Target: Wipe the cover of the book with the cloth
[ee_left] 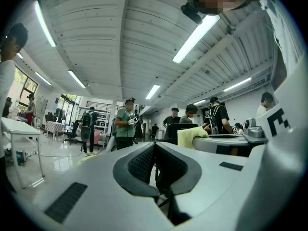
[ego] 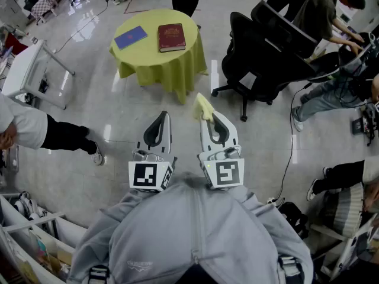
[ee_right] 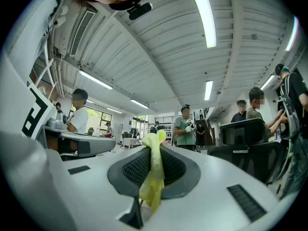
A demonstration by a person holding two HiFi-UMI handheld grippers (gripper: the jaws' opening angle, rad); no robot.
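Cloth (ee_right: 152, 177) in right tool (ee_right: 155, 153), book (ego: 171, 37) well apart

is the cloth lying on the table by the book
No, the cloth is clamped in the right hand-held gripper, well away from the table where the book lies.

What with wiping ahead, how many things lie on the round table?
2: a dark red book near the middle of the table, and a flat blue thing left of it in the head view.
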